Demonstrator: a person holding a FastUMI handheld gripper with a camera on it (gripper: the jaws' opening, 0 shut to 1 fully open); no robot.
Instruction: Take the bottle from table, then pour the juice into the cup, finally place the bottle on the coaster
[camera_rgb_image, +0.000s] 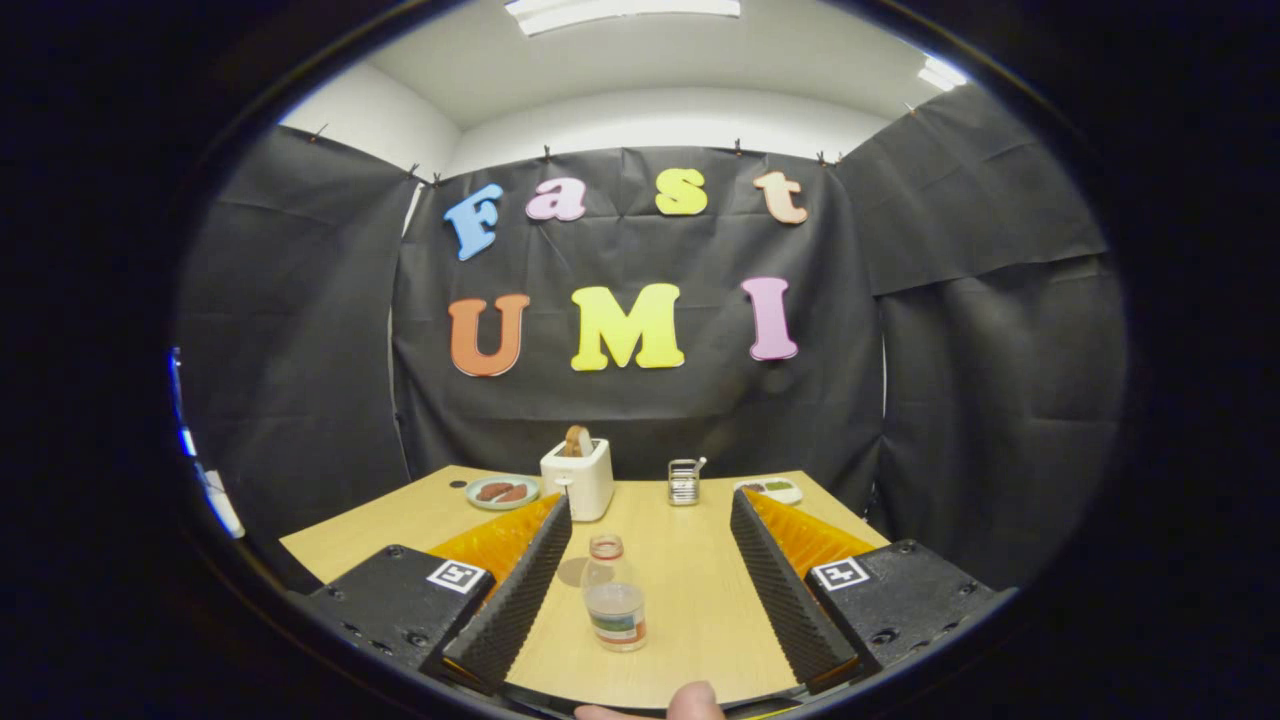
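Note:
A small clear bottle (613, 596) with a label stands upright on the wooden table (690, 590). It is between my two fingers, closer to the left one, and touches neither. My gripper (650, 515) is open wide, its ribbed black pads (525, 590) on either side of the bottle. A round coaster (572, 571) lies flat on the table just behind and left of the bottle, partly hidden by the left finger. A fingertip of a person's hand (690, 700) shows at the near table edge.
At the back of the table stand a white toaster (578, 477) with a slice of bread in it, a green plate (502, 492) with sausages to its left, a small metal rack (684, 481), and a white dish (770, 489) at the right.

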